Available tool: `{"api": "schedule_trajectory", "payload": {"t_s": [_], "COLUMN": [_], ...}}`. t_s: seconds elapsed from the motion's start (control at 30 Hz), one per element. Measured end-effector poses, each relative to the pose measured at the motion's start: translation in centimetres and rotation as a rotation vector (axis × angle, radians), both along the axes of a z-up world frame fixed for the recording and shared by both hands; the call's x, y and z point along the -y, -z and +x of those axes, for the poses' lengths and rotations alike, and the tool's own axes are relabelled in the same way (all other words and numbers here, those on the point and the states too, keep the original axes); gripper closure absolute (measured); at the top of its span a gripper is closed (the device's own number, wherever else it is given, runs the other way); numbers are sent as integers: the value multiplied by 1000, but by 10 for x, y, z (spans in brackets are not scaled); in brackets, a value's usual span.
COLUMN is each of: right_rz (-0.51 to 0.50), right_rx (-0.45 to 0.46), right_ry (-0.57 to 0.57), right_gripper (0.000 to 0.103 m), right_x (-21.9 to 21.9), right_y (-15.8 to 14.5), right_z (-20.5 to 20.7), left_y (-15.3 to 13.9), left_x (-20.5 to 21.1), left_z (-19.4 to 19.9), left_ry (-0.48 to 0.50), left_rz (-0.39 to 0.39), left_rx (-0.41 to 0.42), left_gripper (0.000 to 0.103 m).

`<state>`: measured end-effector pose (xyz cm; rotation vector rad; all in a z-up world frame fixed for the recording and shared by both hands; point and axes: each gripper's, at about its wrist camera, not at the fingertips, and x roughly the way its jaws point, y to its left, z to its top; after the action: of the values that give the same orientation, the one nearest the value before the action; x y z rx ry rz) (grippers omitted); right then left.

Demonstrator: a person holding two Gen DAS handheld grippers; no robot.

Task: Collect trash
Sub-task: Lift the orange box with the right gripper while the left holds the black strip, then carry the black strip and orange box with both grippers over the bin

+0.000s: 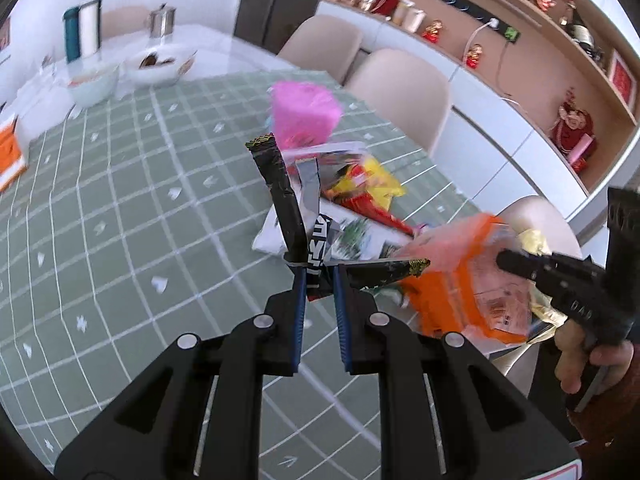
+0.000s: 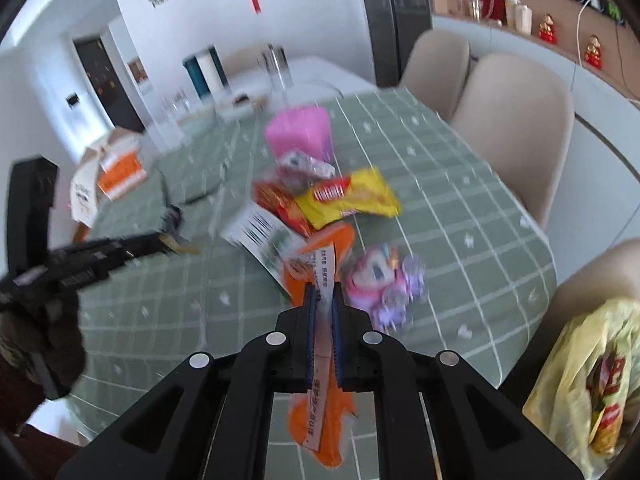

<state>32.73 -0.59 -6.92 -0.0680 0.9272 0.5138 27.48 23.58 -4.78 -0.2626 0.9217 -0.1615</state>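
My left gripper (image 1: 319,274) is shut on a crumpled black snack wrapper (image 1: 280,188) that sticks up above the green checked tablecloth (image 1: 120,208). My right gripper (image 2: 323,286) is shut on an orange packet with a white label (image 2: 320,412), which hangs down through the jaws. In the left wrist view the right gripper (image 1: 502,259) comes in from the right with the orange packet (image 1: 456,284). A trash pile lies ahead: a yellow snack bag (image 2: 352,200), a red pack (image 2: 280,204), a white barcode pack (image 2: 264,236) and a pink-purple wrapper (image 2: 380,280). The left gripper (image 2: 166,240) shows blurred at the left.
A pink container (image 2: 300,132) stands behind the pile. White bowls (image 1: 156,68) and a teal flask (image 1: 72,36) sit at the far end, an orange-white box (image 1: 10,152) at the left edge. Beige chairs (image 2: 516,120) line the right side; a yellow plastic bag (image 2: 592,380) rests on the nearest one.
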Motion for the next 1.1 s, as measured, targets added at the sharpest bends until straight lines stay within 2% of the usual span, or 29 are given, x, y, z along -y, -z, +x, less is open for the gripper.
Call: {"api": "schedule_trajectory", "payload": {"t_s": [0.07, 0.17, 0.3, 0.33, 0.4, 0.43, 0.53, 0.77, 0.97, 1.1], "right_rz": [9, 7, -66, -84, -82, -82, -92, -40, -23, -37], "right_rx": [-47, -97, -109, -109, -105, -103, -71, 46, 131, 185], "right_ry": [0, -18, -21, -12, 1, 2, 1, 22, 99, 163], "right_gripper": [92, 81, 81, 84, 96, 97, 97, 97, 97, 97], "right_x": [1, 1, -7, -8, -6, -5, -1, 19, 61, 101], "right_y": [15, 29, 43, 45, 45, 43, 29, -30, -72, -92], "right_z": [0, 0, -4, -4, -5, -6, -9, -16, -22, -31], "left_y": [8, 15, 16, 14, 10, 7, -4, -49, -71, -76], "left_x": [-6, -12, -14, -12, -10, -8, -2, 26, 59, 104], "left_z": [-2, -4, -6, -7, -8, -8, -7, 3, 15, 23], "left_ry": [-17, -28, -23, -21, -15, -11, 1, 72, 141, 225], "left_rz": [-10, -23, -27, -26, -23, -17, 1, 2, -38, -44], "left_rx": [-15, -28, -28, -27, -19, -13, 9, 109, 143, 149], "left_gripper": [89, 89, 89, 89, 89, 89, 89, 89, 89, 89]}}
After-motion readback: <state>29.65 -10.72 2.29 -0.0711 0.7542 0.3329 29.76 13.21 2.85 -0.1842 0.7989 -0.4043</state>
